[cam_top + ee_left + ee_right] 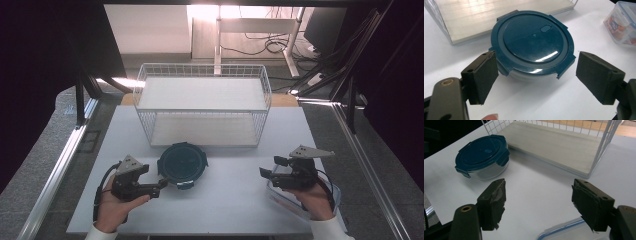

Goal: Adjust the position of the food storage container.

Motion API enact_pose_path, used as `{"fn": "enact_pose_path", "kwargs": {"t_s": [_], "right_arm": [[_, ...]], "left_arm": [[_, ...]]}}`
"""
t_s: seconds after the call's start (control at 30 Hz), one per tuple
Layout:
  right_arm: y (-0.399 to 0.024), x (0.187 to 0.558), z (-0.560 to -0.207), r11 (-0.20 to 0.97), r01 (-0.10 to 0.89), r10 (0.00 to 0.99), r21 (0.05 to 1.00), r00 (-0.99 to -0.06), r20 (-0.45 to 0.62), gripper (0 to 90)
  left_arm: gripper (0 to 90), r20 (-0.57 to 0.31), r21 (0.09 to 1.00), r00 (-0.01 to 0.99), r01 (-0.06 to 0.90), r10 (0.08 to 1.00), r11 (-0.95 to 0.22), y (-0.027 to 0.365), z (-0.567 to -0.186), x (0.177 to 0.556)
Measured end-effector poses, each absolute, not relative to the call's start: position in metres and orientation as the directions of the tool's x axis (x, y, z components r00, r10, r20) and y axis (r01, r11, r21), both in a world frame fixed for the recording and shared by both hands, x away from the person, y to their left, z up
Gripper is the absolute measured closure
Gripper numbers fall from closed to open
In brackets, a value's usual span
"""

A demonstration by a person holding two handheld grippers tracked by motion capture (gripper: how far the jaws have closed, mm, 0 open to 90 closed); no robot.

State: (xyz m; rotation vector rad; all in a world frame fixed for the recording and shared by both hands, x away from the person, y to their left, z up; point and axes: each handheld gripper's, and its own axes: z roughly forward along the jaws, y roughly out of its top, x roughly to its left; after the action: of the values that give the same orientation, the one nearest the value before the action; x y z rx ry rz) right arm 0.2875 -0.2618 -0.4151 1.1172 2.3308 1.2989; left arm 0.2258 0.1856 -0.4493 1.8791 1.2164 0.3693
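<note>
A round glass container with a dark teal clip lid (182, 163) (532, 41) (482, 155) sits mid-table, just in front of the wire rack. My left gripper (161, 186) (537, 76) is low at the container's near left, pointing at it. Its jaws stand open, wider than the lid, and the pads (484, 76) do not touch it. My right gripper (270, 167) (539, 200) is held at the right of the table, aimed left toward the round container, open with only bare table between its fingers. Below it lies a clear box with a blue-rimmed lid (283, 198) (564, 231) (622, 25).
A white wire rack (202, 102) (606, 142) with an upper and a lower pale shelf board stands at the back of the white table (225, 200). The rack's lower shelf (474, 17) opens toward me. Metal frame rails run along both sides of the table.
</note>
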Motion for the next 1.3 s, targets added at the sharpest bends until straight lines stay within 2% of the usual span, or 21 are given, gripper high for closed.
{"fn": "enact_pose_path", "kwargs": {"t_s": [0.2,0.23,0.9,1.17,1.23,1.3], "right_arm": [[-0.274,0.289,-0.404,0.325,0.491,0.765,0.809,-0.639,0.08,31.0],[-0.277,0.29,-0.402,0.324,0.484,0.766,0.813,-0.638,0.074,31.8],[-0.335,0.31,-0.393,0.292,0.565,0.852,0.772,-0.521,0.059,46.0],[-0.347,0.328,-0.385,0.367,0.608,0.854,0.704,-0.52,0.003,57.8],[-0.351,0.34,-0.386,0.388,0.635,0.862,0.668,-0.507,-0.018,66.7],[-0.352,0.344,-0.387,0.396,0.641,0.862,0.657,-0.507,-0.025,70.0]], "left_arm": [[17.6,-0.191,0.782,0.469,0.604,0.862,-0.156,0.188,-0.449,0.225],[17.3,-0.213,0.785,0.481,0.603,0.851,-0.144,0.188,-0.449,0.225],[15.4,-0.176,0.758,0.446,0.631,0.878,-0.168,0.188,-0.454,0.227],[14.7,-0.186,0.749,0.458,0.639,0.869,-0.177,0.188,-0.455,0.226],[14.6,-0.185,0.75,0.457,0.638,0.87,-0.176,0.187,-0.455,0.226],[14.6,-0.185,0.748,0.457,0.64,0.87,-0.177,0.187,-0.455,0.225]]}}
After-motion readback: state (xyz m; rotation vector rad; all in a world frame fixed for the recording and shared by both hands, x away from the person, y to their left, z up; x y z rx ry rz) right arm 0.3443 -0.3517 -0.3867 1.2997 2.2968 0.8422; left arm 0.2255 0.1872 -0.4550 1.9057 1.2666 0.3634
